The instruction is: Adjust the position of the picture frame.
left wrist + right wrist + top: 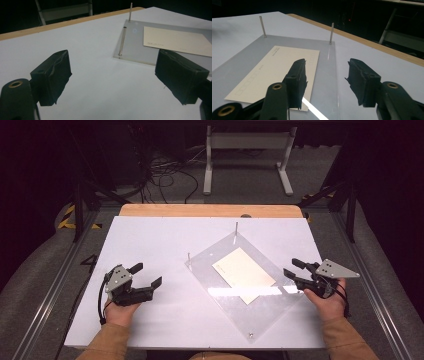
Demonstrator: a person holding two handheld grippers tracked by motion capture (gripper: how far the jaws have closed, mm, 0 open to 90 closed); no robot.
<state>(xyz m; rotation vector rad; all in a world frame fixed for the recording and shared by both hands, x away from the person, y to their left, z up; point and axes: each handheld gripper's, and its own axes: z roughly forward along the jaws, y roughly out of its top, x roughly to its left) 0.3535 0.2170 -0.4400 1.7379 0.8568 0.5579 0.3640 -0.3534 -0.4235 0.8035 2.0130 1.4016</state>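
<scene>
A clear acrylic plate (280,292) lies turned at an angle on the white table, with a cream card (243,273) on it. Thin metal pins stand at its far corners (236,227). My left gripper (148,275) rests open to the left of the plate, nothing between its jaws; its own view shows the plate's corner pin (130,11) and the card (175,41) ahead. My right gripper (294,268) is open at the plate's right edge, its jaws over the edge of the plate (242,65) beside the card (277,70).
The white table top (150,240) has a wooden strip (210,210) along its far edge. Beyond it a white metal stand (247,155) and cables sit on the dark floor. Black frame bars flank both sides of the table.
</scene>
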